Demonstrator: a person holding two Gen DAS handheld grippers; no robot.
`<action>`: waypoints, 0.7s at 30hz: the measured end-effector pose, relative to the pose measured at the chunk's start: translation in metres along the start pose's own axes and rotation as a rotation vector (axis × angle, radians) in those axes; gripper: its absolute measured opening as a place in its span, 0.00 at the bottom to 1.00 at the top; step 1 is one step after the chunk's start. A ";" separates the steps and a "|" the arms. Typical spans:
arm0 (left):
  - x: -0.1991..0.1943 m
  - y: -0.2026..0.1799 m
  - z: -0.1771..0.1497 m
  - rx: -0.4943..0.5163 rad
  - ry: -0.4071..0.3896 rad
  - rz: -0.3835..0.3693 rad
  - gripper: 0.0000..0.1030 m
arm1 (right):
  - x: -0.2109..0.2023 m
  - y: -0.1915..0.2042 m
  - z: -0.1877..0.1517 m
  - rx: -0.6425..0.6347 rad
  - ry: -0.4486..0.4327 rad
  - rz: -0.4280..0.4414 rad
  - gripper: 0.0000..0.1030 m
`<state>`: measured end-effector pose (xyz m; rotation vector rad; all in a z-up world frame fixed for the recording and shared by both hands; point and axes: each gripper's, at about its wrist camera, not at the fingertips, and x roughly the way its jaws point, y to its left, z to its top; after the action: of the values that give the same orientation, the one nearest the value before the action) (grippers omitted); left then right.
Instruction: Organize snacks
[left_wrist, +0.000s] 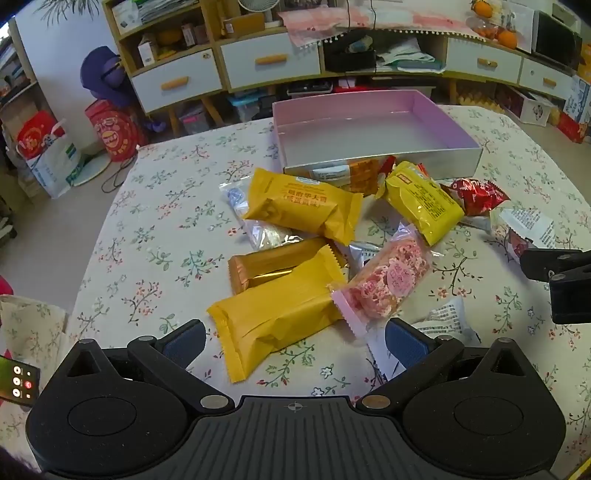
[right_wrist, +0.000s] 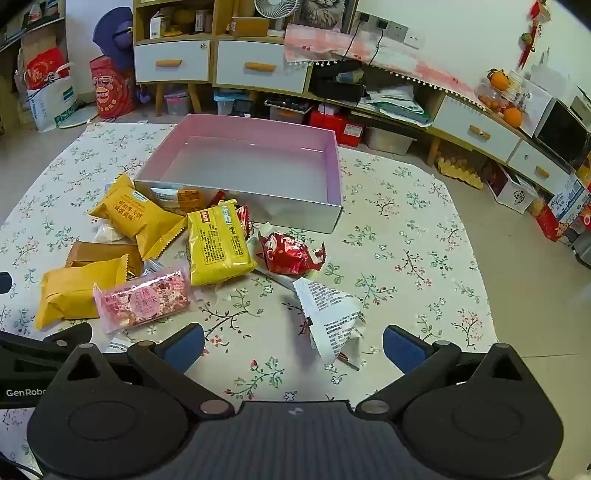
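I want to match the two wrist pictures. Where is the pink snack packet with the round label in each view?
Left wrist view: the pink snack packet lies right of centre, partly over a mustard packet.
Right wrist view: the pink snack packet lies at lower left, beside that mustard packet.
Shared landmark: the empty pink box behind the snack pile.

Glossy foil snack wrappers (left_wrist: 306, 206) lie on matt floral cloth (left_wrist: 159, 229).

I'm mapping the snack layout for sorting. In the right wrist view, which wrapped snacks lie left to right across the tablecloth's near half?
Orange-yellow packet → pink snack bar → bright yellow packet → red foil snack → white printed packet.
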<state>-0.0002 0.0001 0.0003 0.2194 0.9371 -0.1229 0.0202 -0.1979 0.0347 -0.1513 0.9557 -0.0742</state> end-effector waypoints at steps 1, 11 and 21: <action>0.000 0.000 0.000 0.000 0.001 -0.002 1.00 | 0.000 0.000 0.000 0.000 0.000 0.003 0.79; -0.002 0.004 0.002 -0.019 0.004 -0.030 1.00 | 0.002 0.002 0.001 0.015 0.005 0.019 0.79; -0.002 0.005 0.002 -0.028 0.006 -0.036 1.00 | 0.002 0.002 0.000 0.018 0.000 0.030 0.79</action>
<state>0.0013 0.0048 0.0033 0.1775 0.9480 -0.1425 0.0214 -0.1964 0.0326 -0.1201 0.9563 -0.0554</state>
